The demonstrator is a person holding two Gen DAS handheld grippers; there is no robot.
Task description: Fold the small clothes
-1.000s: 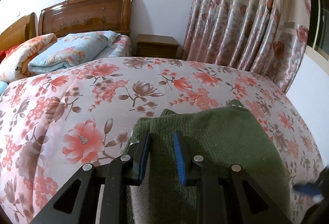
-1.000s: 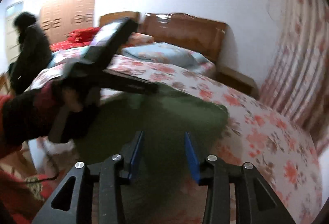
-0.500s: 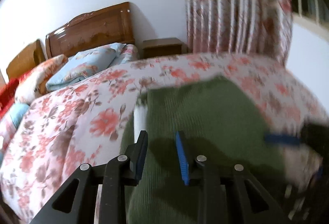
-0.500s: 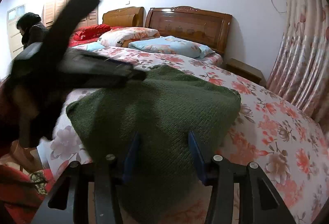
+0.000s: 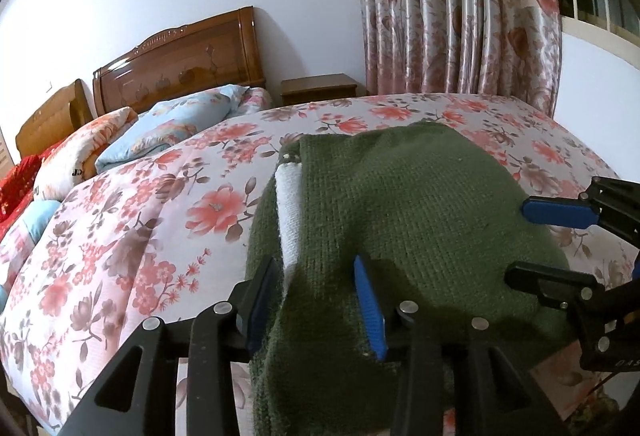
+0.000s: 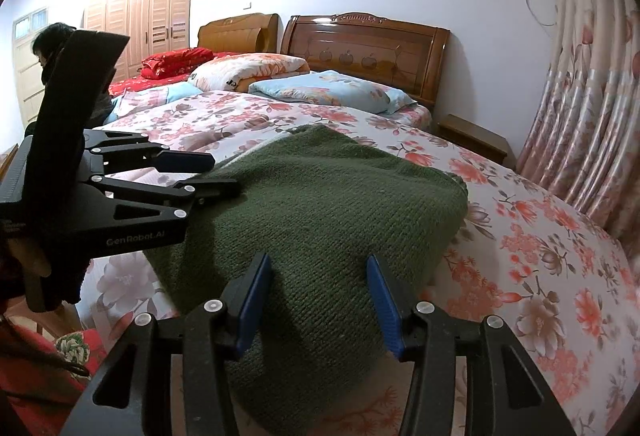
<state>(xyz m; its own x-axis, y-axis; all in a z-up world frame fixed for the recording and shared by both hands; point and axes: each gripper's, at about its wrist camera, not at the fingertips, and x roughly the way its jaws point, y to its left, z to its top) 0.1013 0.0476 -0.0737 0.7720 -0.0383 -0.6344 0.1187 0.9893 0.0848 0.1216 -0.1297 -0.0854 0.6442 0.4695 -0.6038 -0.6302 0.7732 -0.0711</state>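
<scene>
One tool (image 6: 200,175) reads "GenRobot.AI" beside the green knit (image 6: 320,203).

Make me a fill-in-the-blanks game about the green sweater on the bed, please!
1. The sweater is the color ____.
2. The sweater lies on a bedspread printed with ____.
3. Both the left gripper and the right gripper have their jaws ____.
4. The strip along the sweater's edge is the color ____.

Missing words: green; flowers; open; white
</scene>
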